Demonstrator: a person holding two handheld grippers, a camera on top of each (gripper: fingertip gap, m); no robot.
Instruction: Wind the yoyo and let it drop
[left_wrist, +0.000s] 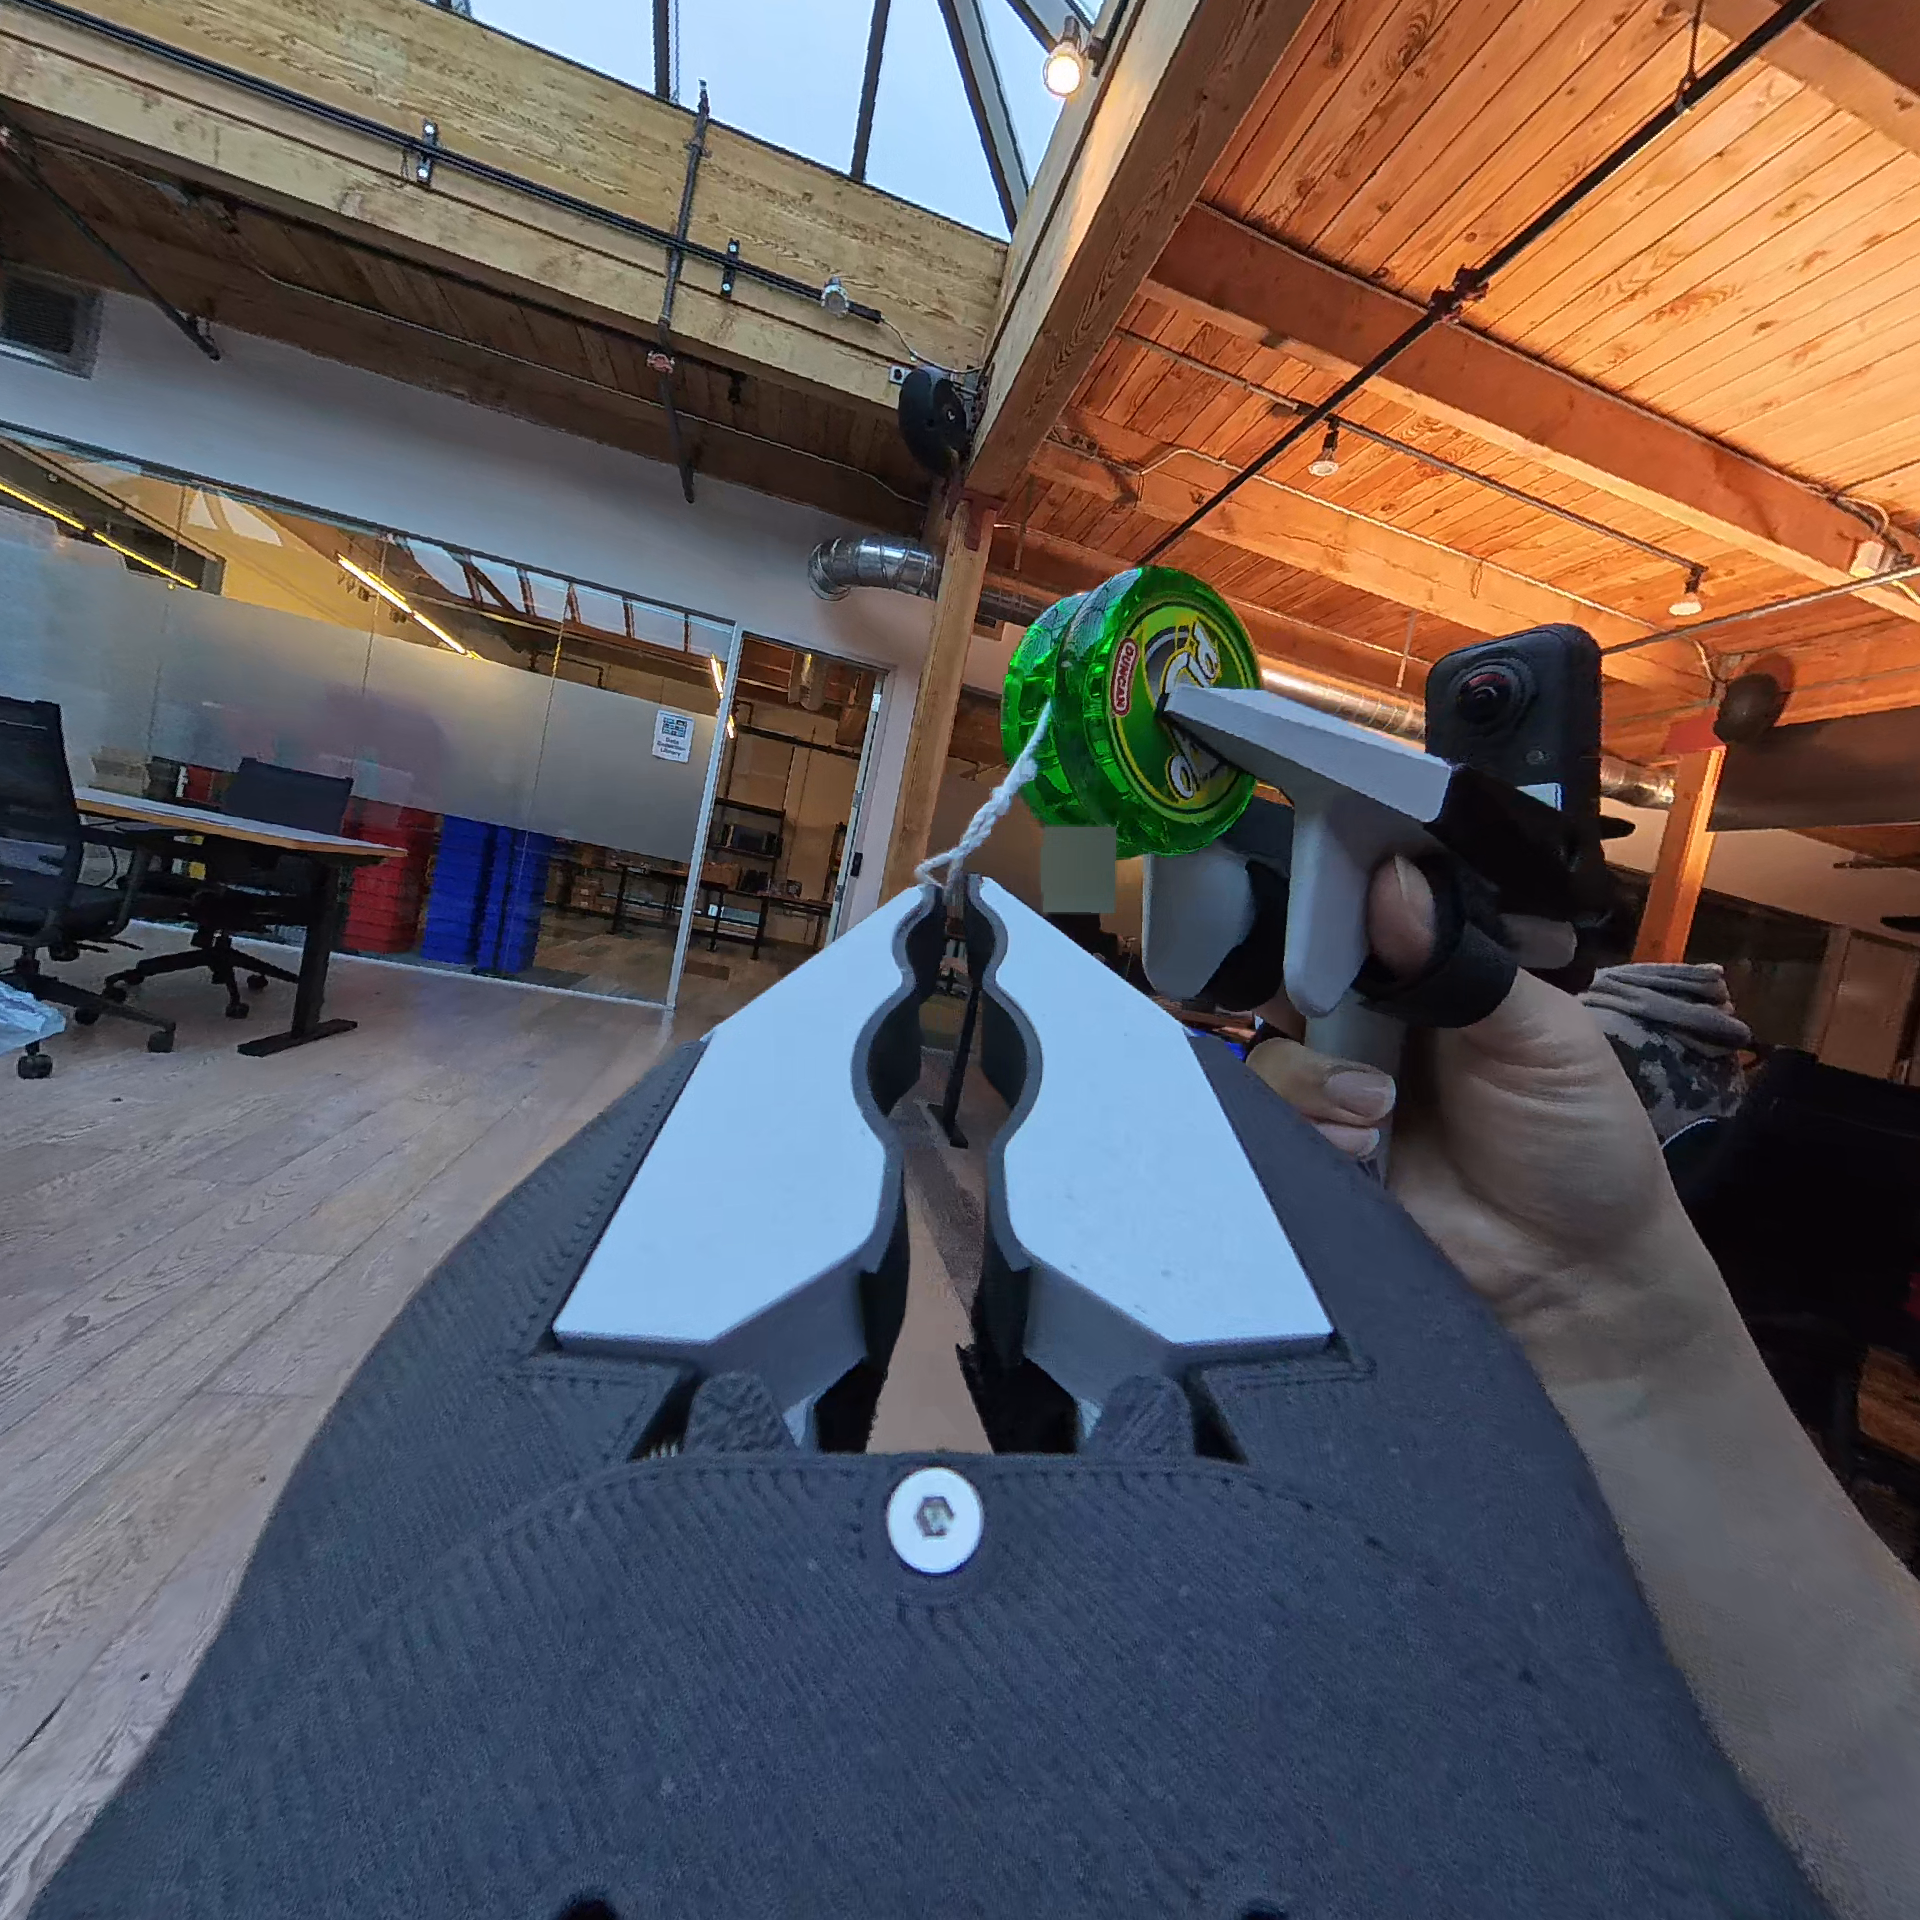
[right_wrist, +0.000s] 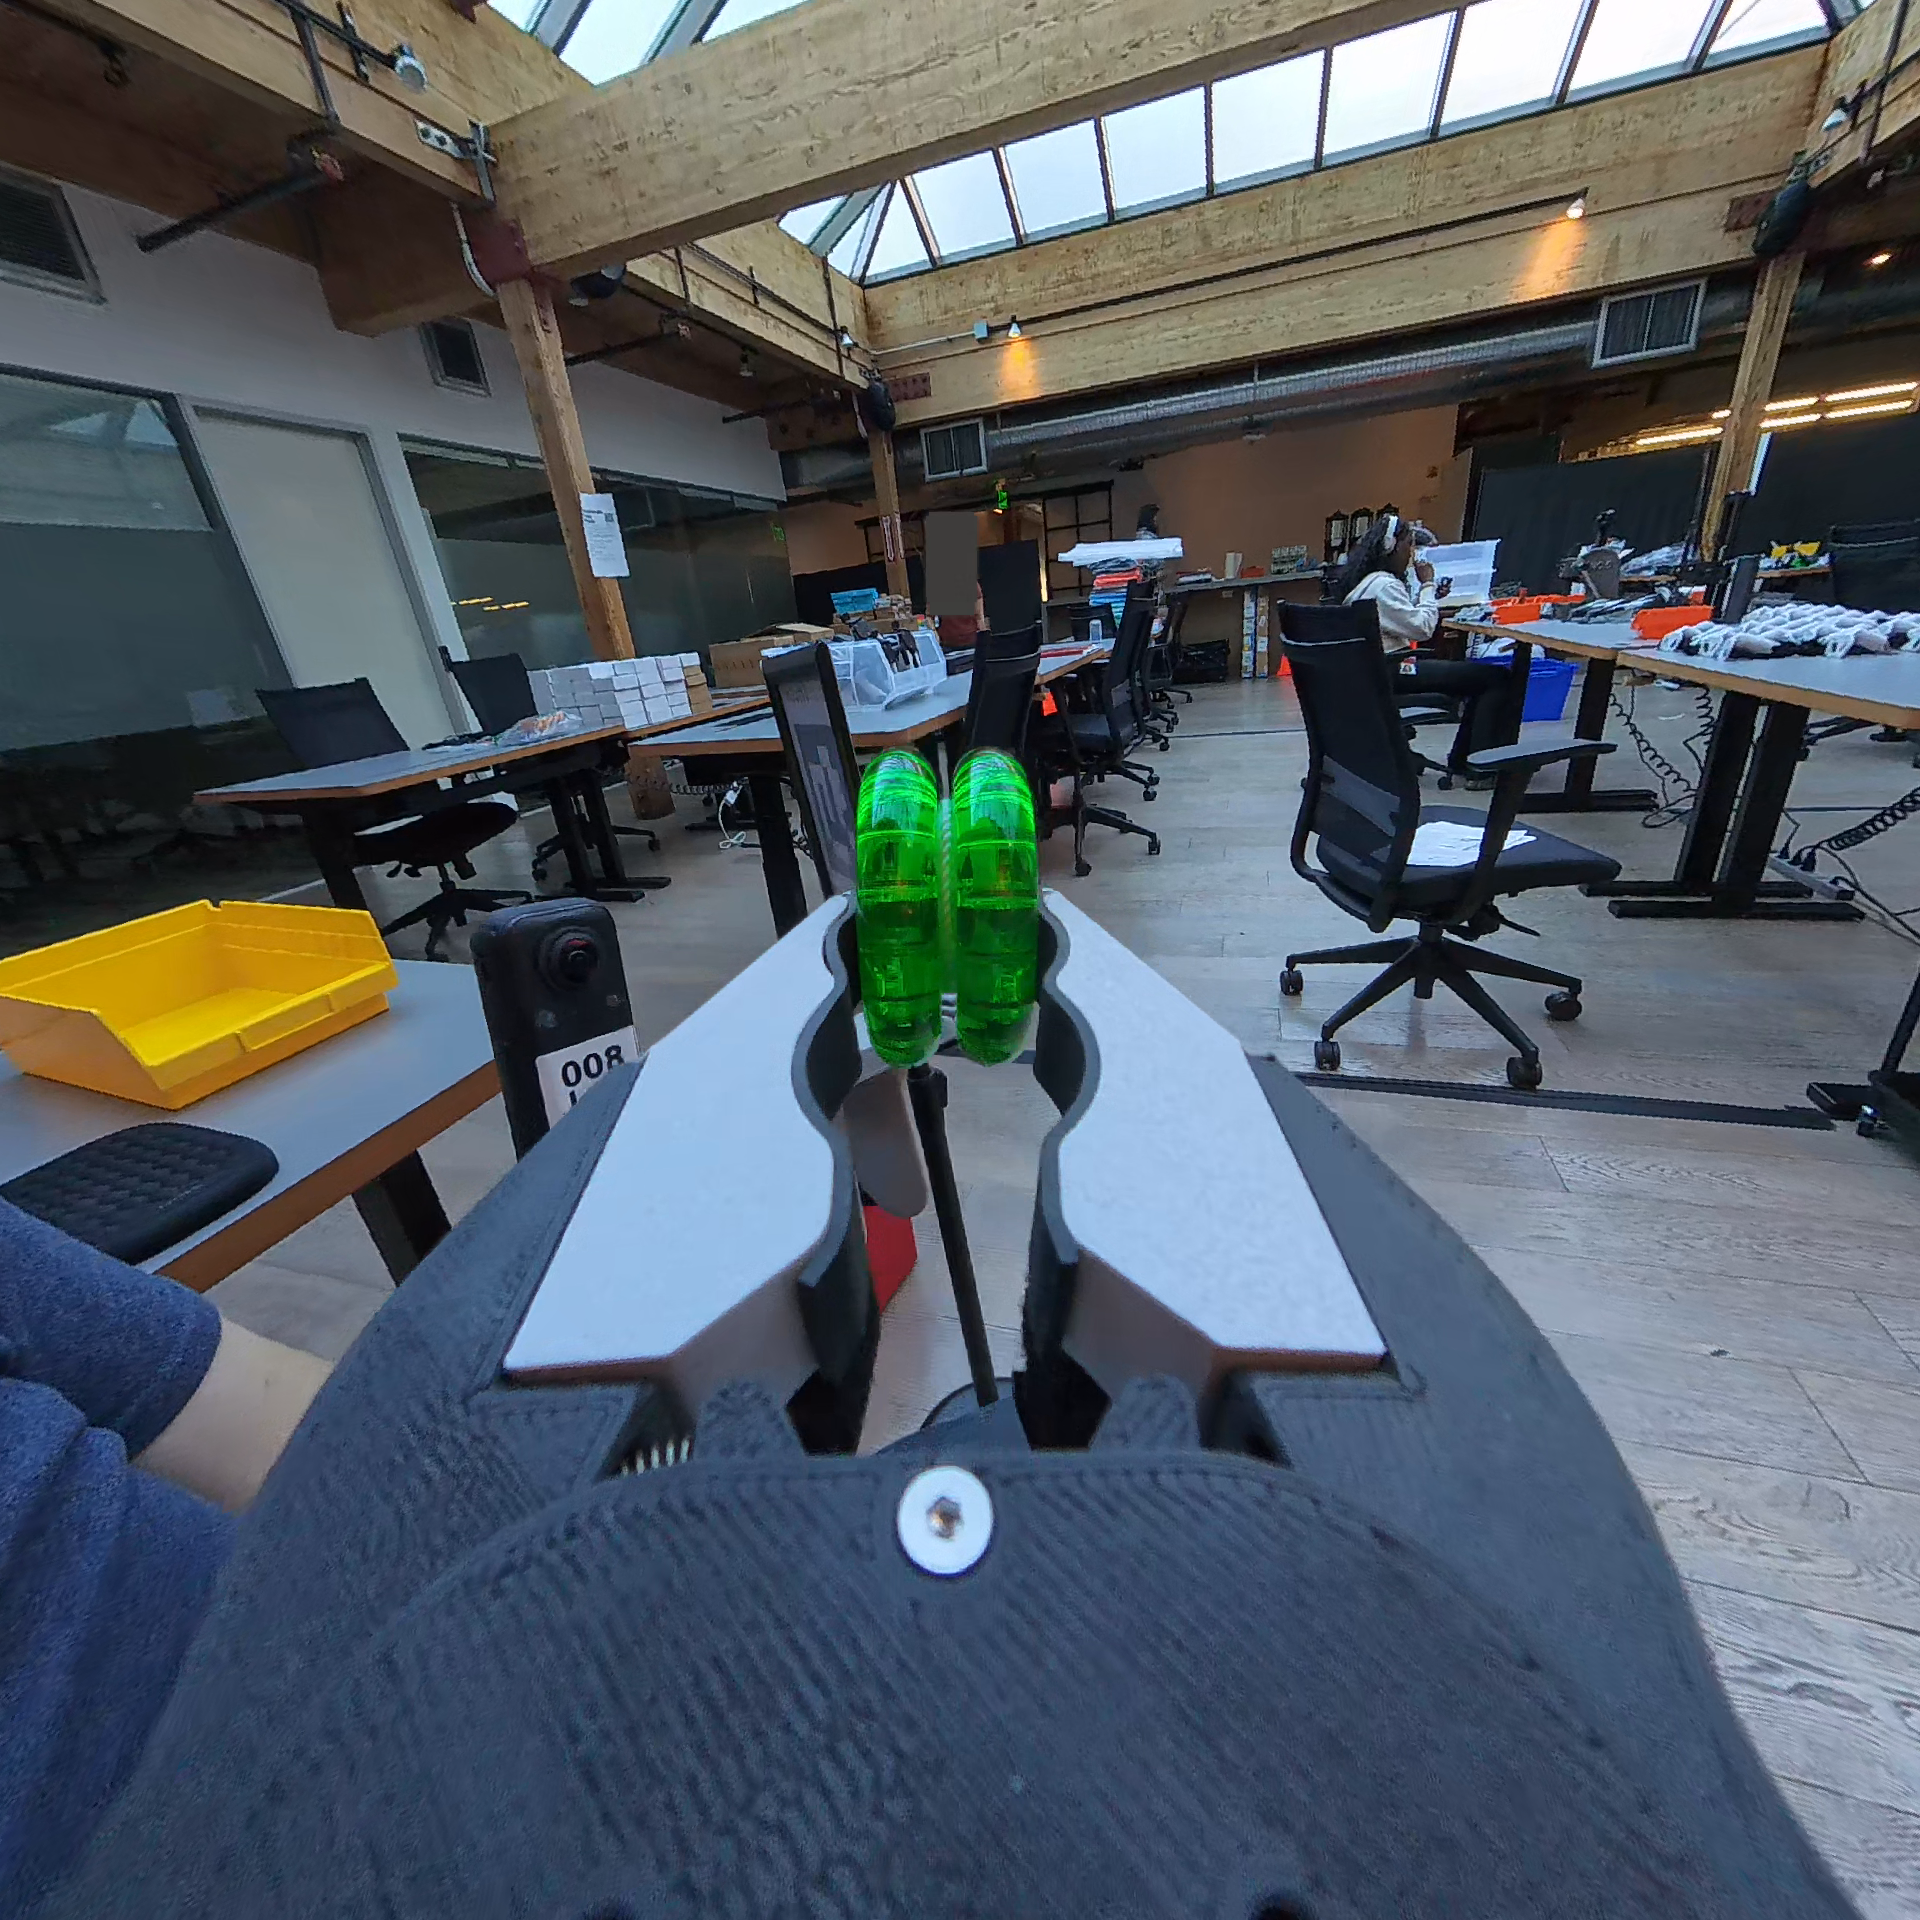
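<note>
The right tool (right_wrist: 948, 935) has the green yoyo (right_wrist: 947, 909) clamped between its fingertips, one grey finger pressed on each flat side, the groove facing back toward the camera. The yoyo is up in the air, well clear of the floor, its edges a little blurred in the right wrist view.

From the left wrist view the same yoyo (left_wrist: 1132, 717) sits up and to the right, with a grey finger (left_wrist: 1299, 753) of the right tool flat across its yellow label. A white twisted string (left_wrist: 987, 821) runs from the groove down and left to the left tool (left_wrist: 951, 894). That tool's tips are drawn together on the string's end, nearly touching. The string looks taut and short between the two tools.

A hand (left_wrist: 1496, 1122) grips the right tool's handle, a finger through a black loop. In the right wrist view, a yellow bin (right_wrist: 197, 987) rests on a grey surface (right_wrist: 343, 1101) at the left, beside a black padded rest (right_wrist: 135, 1184).
</note>
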